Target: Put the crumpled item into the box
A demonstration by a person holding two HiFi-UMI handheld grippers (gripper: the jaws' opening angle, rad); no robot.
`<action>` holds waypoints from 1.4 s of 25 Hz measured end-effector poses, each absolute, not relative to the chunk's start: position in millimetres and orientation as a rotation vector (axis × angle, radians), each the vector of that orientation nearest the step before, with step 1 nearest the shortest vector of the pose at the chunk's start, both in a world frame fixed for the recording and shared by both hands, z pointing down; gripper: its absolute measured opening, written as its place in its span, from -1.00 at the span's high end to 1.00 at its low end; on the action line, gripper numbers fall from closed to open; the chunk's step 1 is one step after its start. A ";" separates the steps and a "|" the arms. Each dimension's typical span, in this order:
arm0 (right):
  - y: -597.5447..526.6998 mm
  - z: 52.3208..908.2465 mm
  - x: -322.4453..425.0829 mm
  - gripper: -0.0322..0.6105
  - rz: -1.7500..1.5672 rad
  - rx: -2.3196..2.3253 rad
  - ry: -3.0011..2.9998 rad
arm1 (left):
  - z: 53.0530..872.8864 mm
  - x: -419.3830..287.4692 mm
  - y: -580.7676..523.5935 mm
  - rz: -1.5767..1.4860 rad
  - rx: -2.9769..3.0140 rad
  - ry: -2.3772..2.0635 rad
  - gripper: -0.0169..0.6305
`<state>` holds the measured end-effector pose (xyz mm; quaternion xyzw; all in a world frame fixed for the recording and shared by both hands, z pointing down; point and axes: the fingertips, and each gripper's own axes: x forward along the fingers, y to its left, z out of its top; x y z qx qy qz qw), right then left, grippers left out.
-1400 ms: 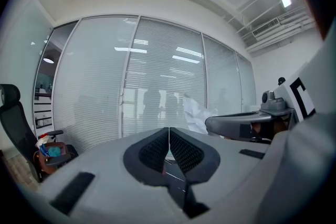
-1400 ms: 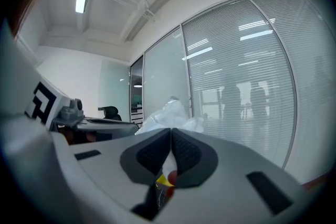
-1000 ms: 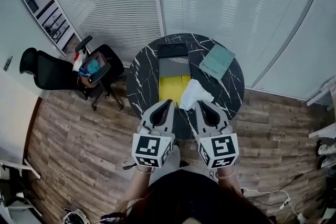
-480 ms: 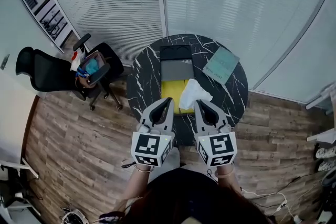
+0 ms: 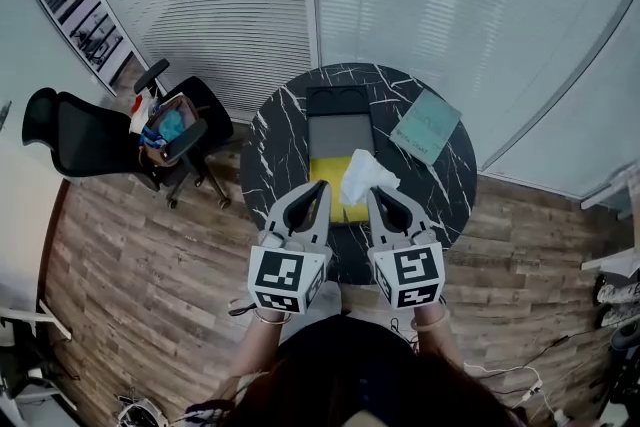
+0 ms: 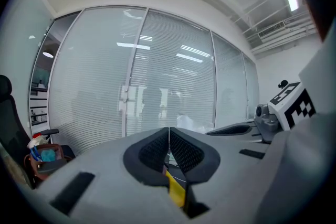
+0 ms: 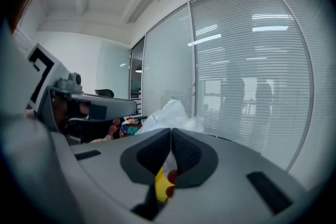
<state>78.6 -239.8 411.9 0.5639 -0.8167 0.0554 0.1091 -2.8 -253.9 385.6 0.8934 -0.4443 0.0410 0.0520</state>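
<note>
- Left gripper [image 6: 168, 131]: jaws pressed together, nothing between them; hovers at the near end of the box [image 5: 340, 137].
- Right gripper [image 7: 171, 131]: jaws clenched on an edge of the crumpled white item [image 7: 168, 113].
- Crumpled white item: bunched beyond the right jaw tips, overlapping the right edge of the box's yellow near end.
- Box: open, mid-table [image 5: 280, 145].
- Teal notebook [image 5: 425, 125]: right of the box.

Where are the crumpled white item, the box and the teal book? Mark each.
crumpled white item [image 5: 363, 175]: head view, its bunched middle.
box [image 5: 340, 137]: head view, its bare grey part.
teal book [image 5: 424, 127]: head view, middle of cover.
</note>
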 end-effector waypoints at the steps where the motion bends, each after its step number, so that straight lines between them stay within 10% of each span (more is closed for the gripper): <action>1: -242.9 414.4 77.8 0.82 0.162 1.652 -2.398 | 386.3 -3.3 -256.4 0.127 2.717 -1.350 0.86; 35: -312.2 513.9 53.5 0.82 0.170 1.395 -2.268 | 405.2 -11.9 -310.9 0.141 2.675 -1.313 0.86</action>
